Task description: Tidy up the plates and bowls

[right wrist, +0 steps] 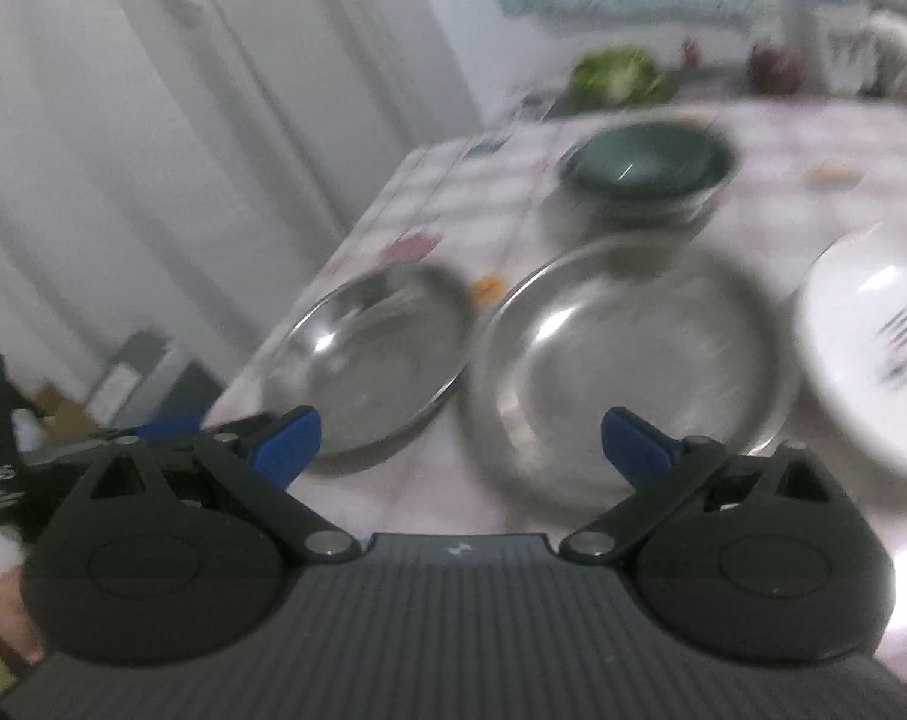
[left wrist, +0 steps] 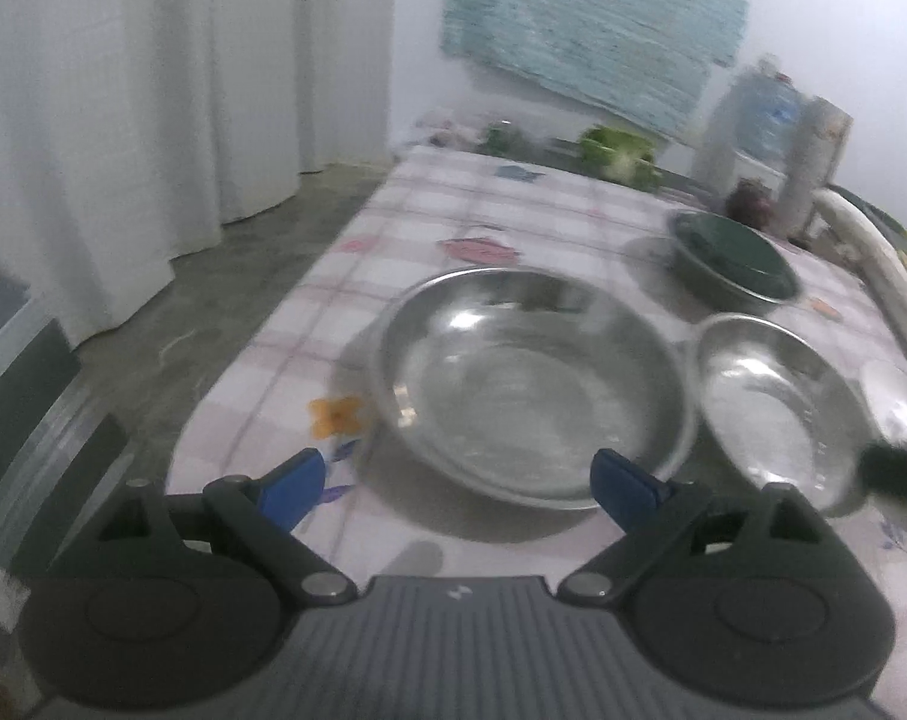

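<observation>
Steel dishes are sitting just ahead of both claws. The left gripper (left wrist: 459, 483) is gaping wide and empty, its blue fingertips (left wrist: 624, 483) reaching over the near rim of a deep steel basin (left wrist: 531, 384). The right gripper (right wrist: 460, 447), equally wide and empty, is facing a shallower steel plate (right wrist: 627, 360), beside the basin. Beyond are sitting a dark green bowl (right wrist: 645, 171) and, rightward, a glossy white plate (right wrist: 873, 348). Pinching thin, slippery rims squarely would probably be holding best.
</observation>
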`<state>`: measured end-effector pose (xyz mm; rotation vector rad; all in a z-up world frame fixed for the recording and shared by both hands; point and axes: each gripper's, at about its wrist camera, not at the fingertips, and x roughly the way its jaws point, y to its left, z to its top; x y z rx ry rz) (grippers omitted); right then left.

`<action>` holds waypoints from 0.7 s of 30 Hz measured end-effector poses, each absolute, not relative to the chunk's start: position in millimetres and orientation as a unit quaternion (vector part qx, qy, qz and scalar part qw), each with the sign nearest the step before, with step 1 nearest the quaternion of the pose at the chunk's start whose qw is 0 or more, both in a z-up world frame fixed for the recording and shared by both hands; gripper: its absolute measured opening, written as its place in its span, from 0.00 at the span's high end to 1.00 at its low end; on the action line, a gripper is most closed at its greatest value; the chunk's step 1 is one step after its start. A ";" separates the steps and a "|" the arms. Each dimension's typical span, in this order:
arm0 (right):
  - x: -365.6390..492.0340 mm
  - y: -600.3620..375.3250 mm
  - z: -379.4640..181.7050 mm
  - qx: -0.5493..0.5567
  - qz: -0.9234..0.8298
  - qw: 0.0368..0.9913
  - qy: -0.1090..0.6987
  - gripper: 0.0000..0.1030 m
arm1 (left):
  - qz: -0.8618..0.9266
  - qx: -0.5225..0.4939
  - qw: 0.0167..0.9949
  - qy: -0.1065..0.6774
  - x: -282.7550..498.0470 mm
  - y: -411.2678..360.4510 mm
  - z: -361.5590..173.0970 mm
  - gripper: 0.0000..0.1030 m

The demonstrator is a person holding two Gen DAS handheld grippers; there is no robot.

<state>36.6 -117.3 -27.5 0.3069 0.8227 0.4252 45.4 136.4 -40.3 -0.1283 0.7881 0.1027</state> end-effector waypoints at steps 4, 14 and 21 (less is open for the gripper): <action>39.8 -89.7 -51.3 0.188 0.226 0.857 0.423 0.14 | 0.063 -0.075 0.922 0.374 47.5 149.8 -49.2 0.12; 66.6 -56.4 -92.4 0.252 0.203 0.842 0.431 0.52 | 0.061 -0.061 0.909 0.407 77.4 154.6 -76.0 0.45; 84.3 -44.2 -99.2 0.249 0.193 0.849 0.424 0.72 | 0.072 -0.039 0.904 0.419 86.7 152.4 -80.5 0.64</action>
